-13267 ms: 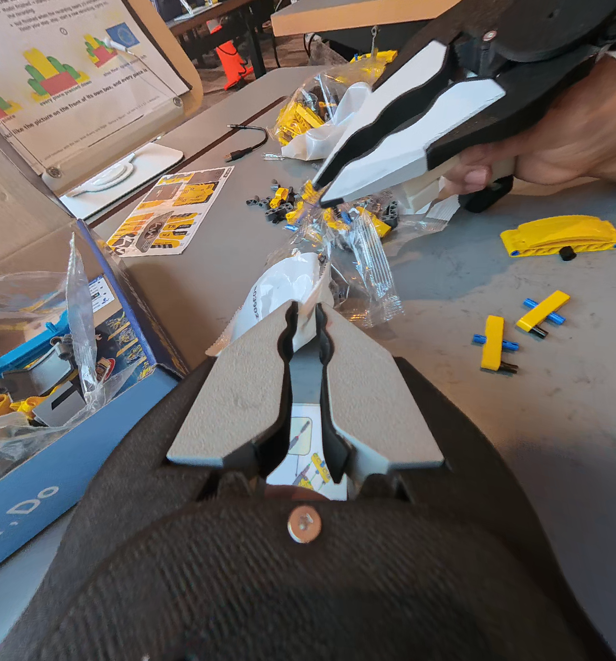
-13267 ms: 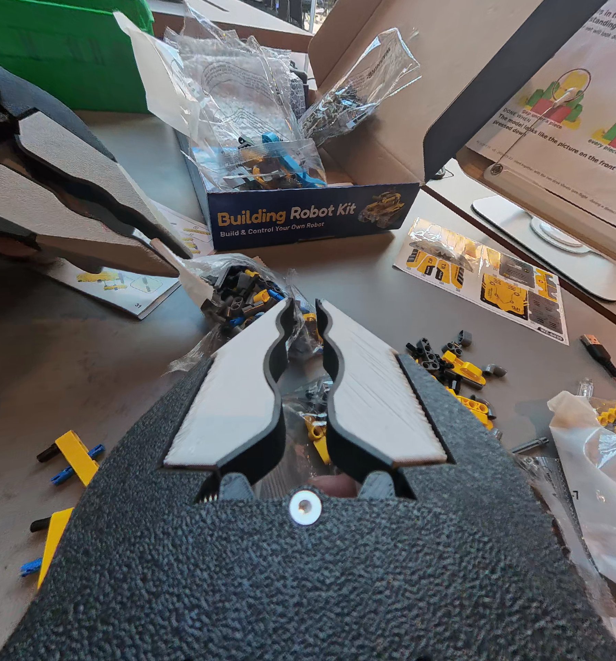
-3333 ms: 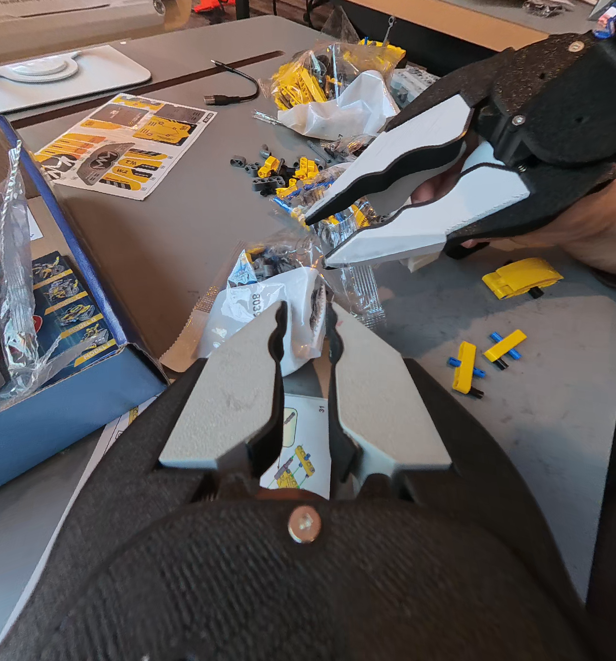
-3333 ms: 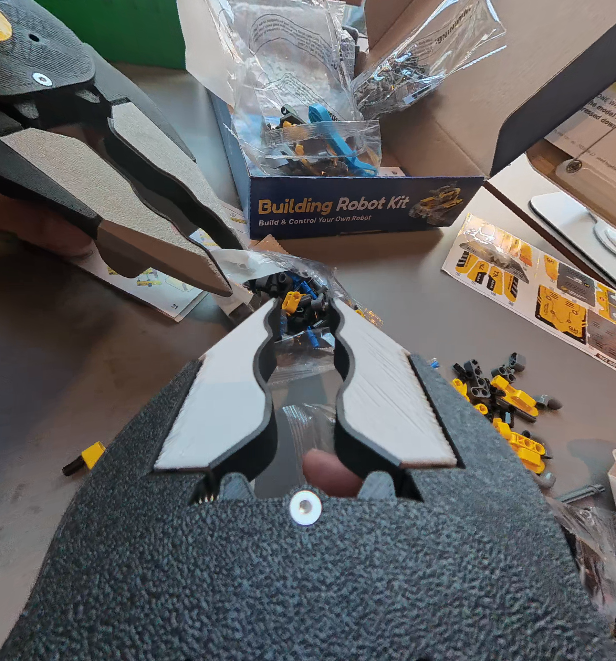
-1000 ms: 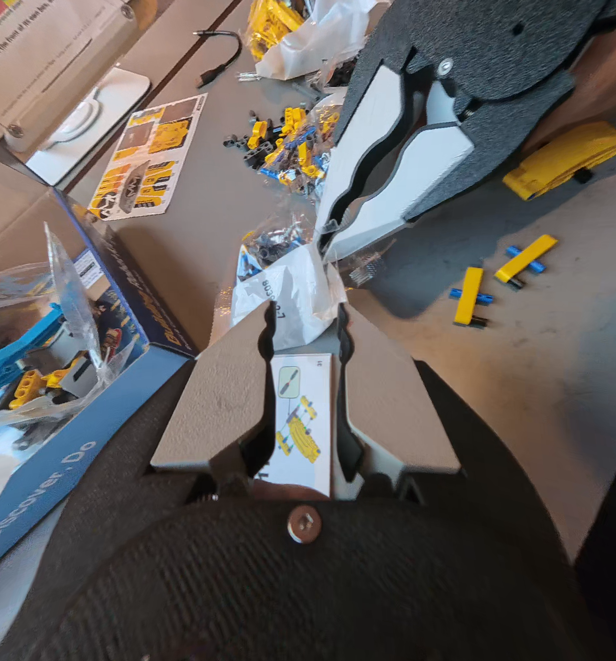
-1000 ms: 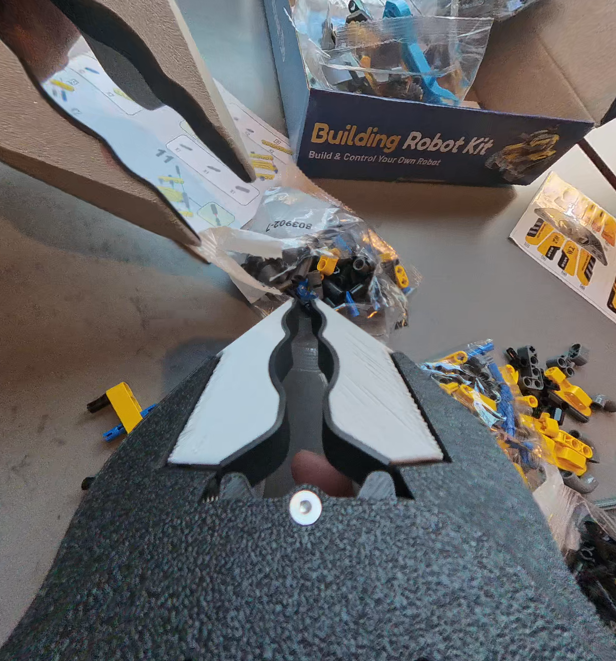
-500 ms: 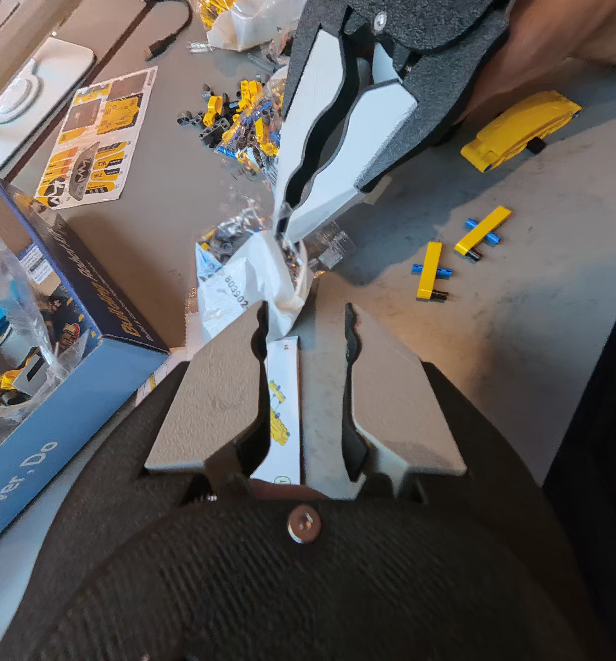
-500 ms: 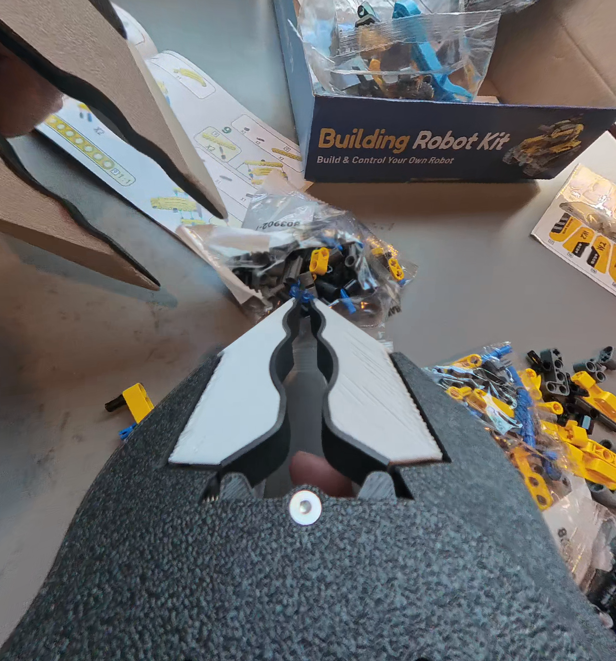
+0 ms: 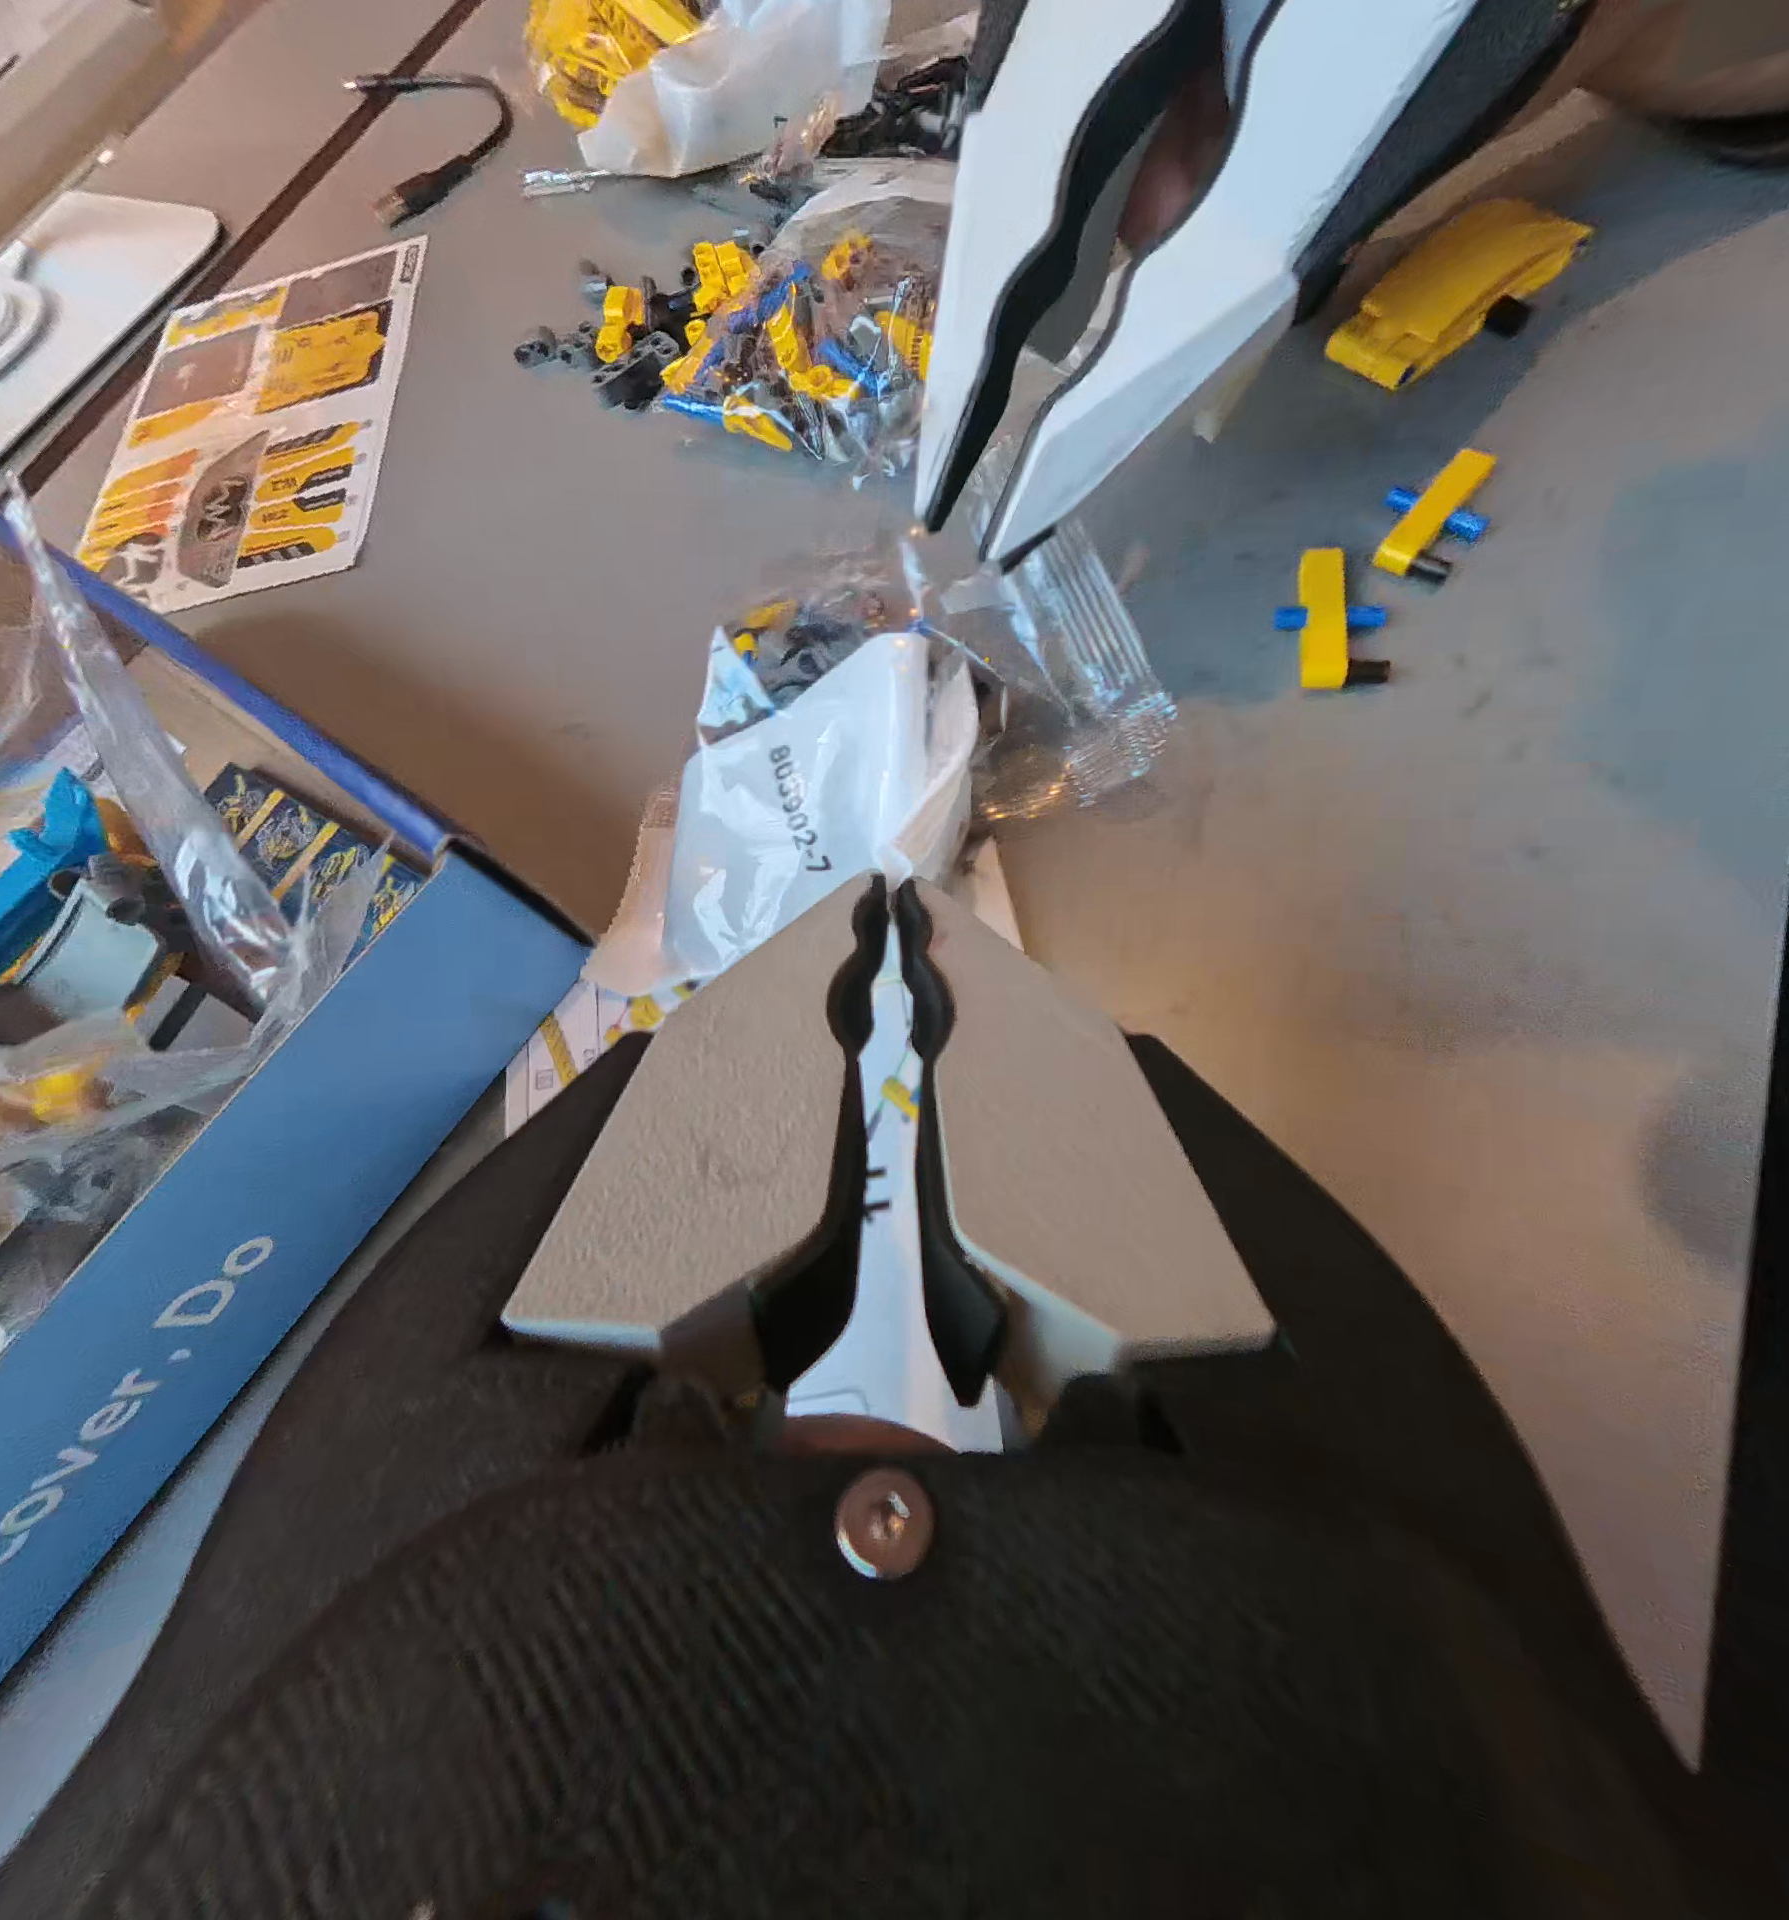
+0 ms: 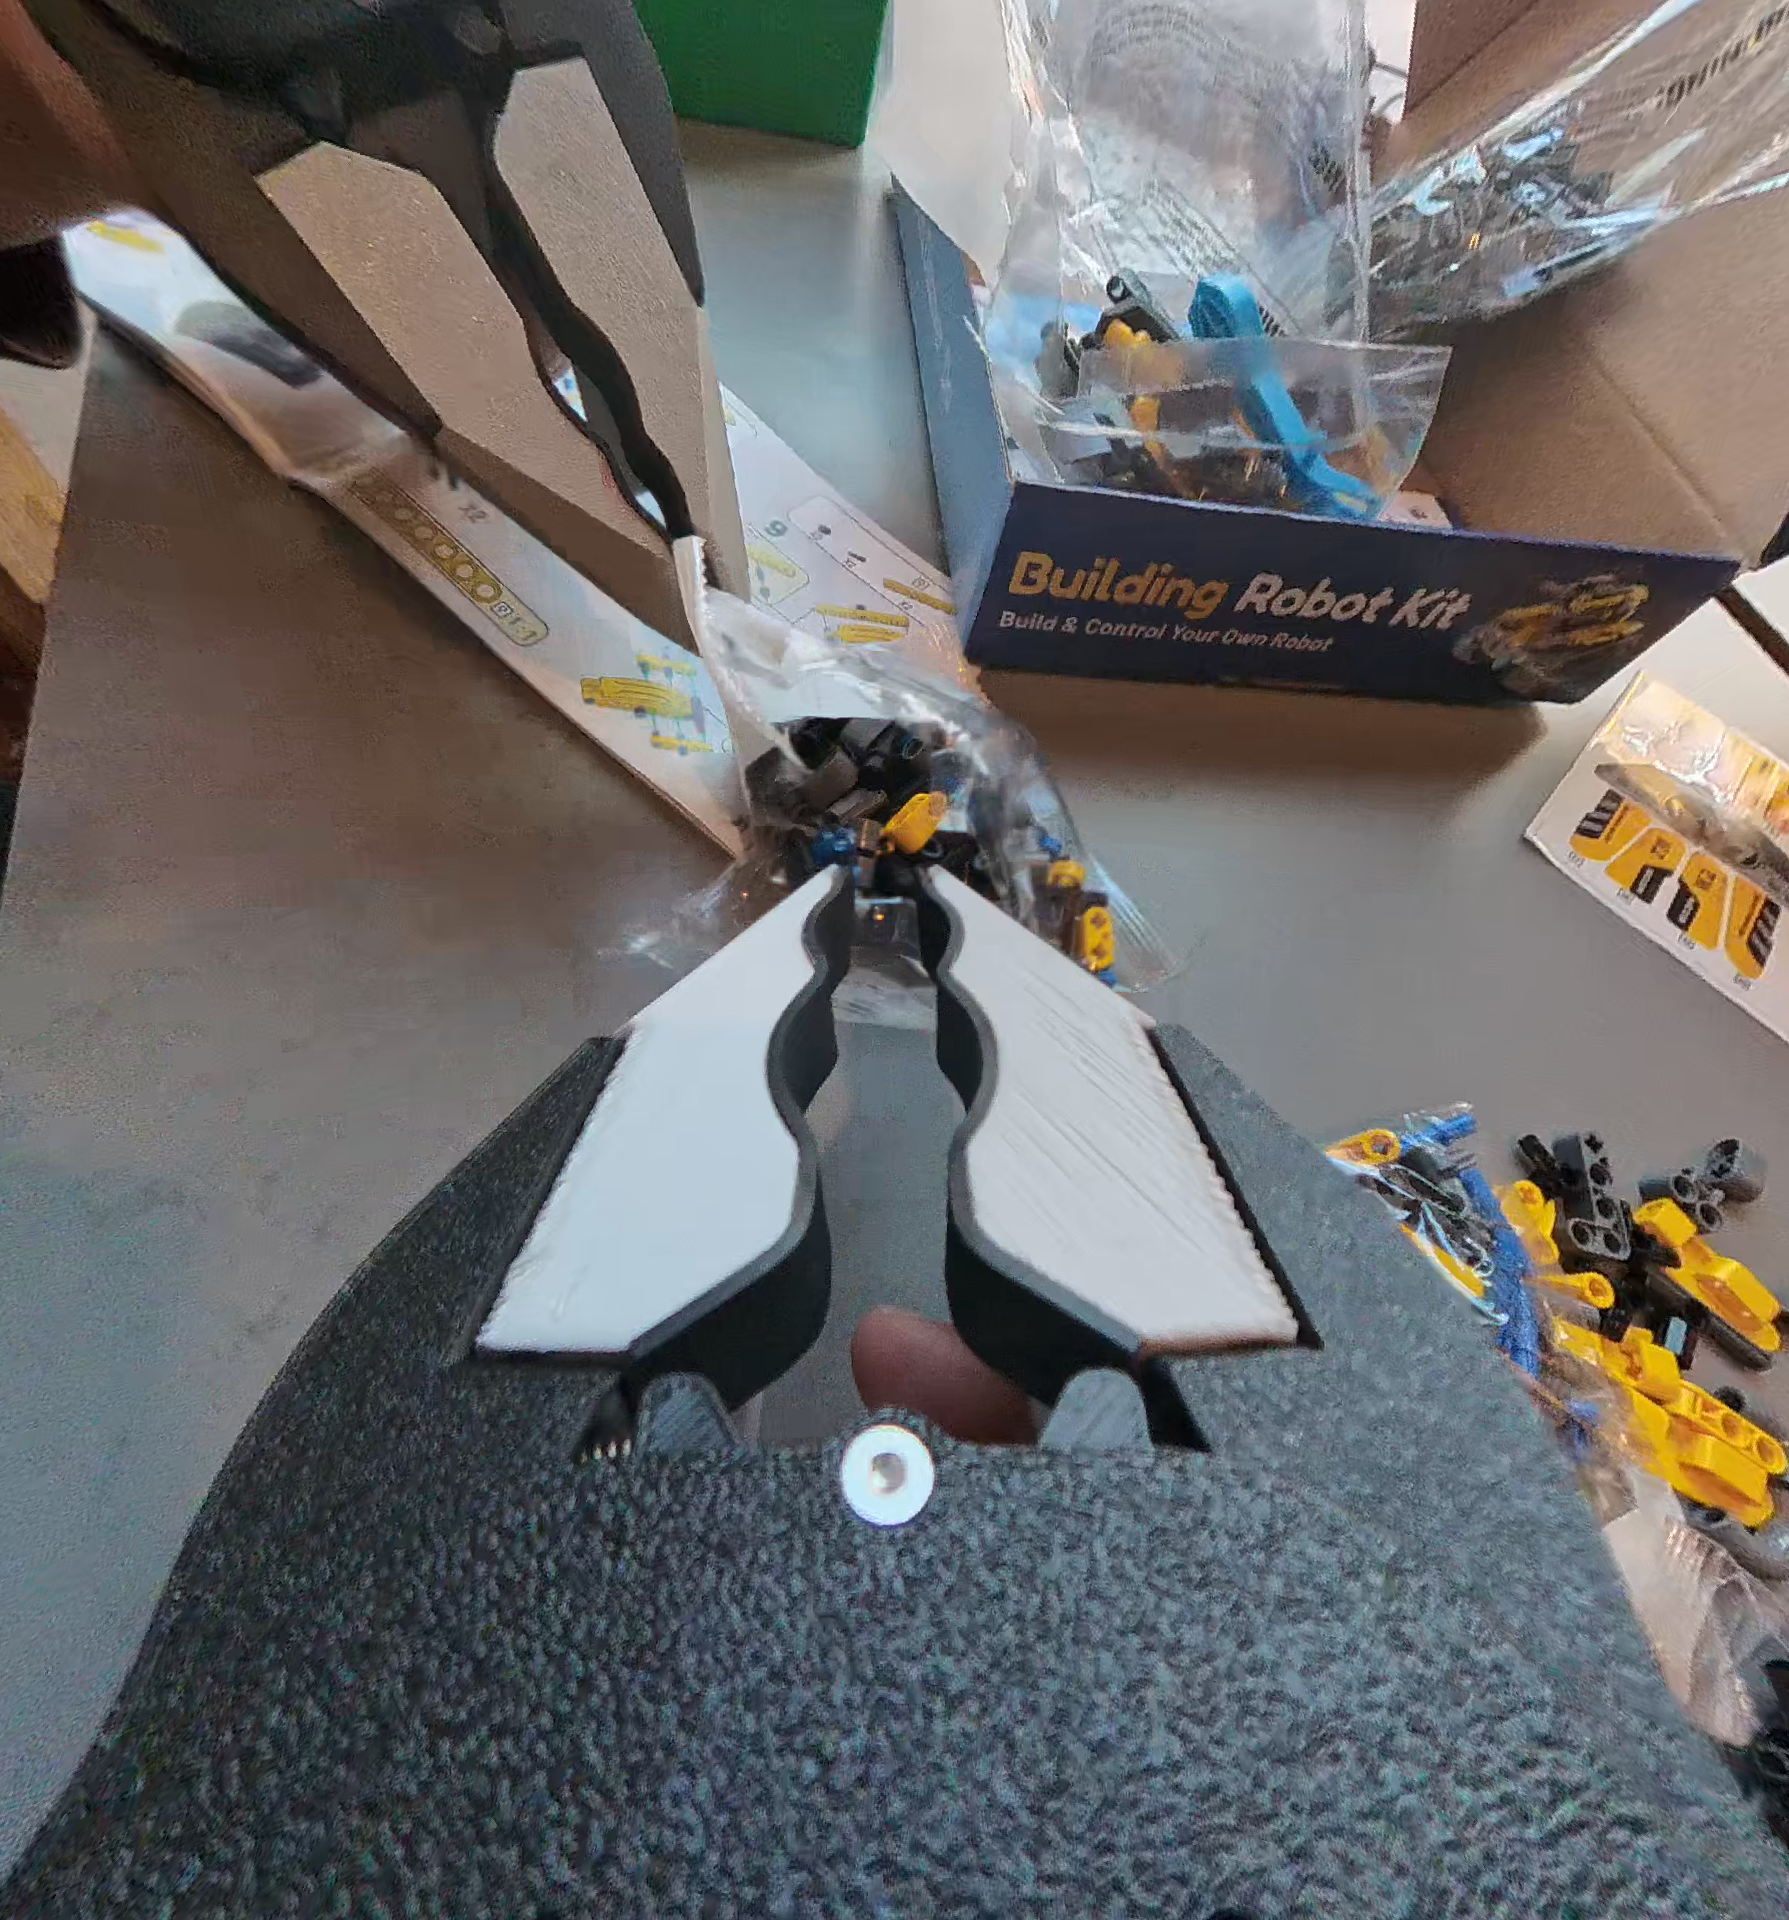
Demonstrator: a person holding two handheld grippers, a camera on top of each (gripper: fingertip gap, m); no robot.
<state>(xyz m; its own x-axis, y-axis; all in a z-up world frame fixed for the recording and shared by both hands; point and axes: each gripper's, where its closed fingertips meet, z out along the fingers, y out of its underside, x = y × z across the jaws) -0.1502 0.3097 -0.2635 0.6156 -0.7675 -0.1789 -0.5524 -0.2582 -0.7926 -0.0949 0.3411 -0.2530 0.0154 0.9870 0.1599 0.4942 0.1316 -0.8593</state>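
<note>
Left jaws: my left gripper point(image 9: 891, 902) is pinched nearly tip to tip — clamped on the white edge of the bag point(image 9: 828, 774); the right view shows that edge caught at its tips.
Right jaws: my right gripper point(image 10: 888, 883) has a narrow gap at the tips, set at the clear end of the same bag. Whether I truly grip the film there, I cannot tell.
Bag: small, clear with a white panel, holding black, yellow and blue pieces; it lies between my two grippers, beside the booklet point(image 10: 599, 665) and near the box point(image 10: 1285, 613).
Table: grey, scuffed point(image 9: 1441, 987). Loose pieces point(image 9: 755, 343) sit in a second opened bag farther off; two yellow beams with blue pins point(image 9: 1378, 582) lie apart to the right; a larger yellow part point(image 9: 1451, 291) lies beyond them.
Box: blue, lid open, with more clear bags inside.
Other: a sticker sheet point(image 9: 246, 416) lies flat on the table — a cable point(image 9: 443, 145) lies past it.
</note>
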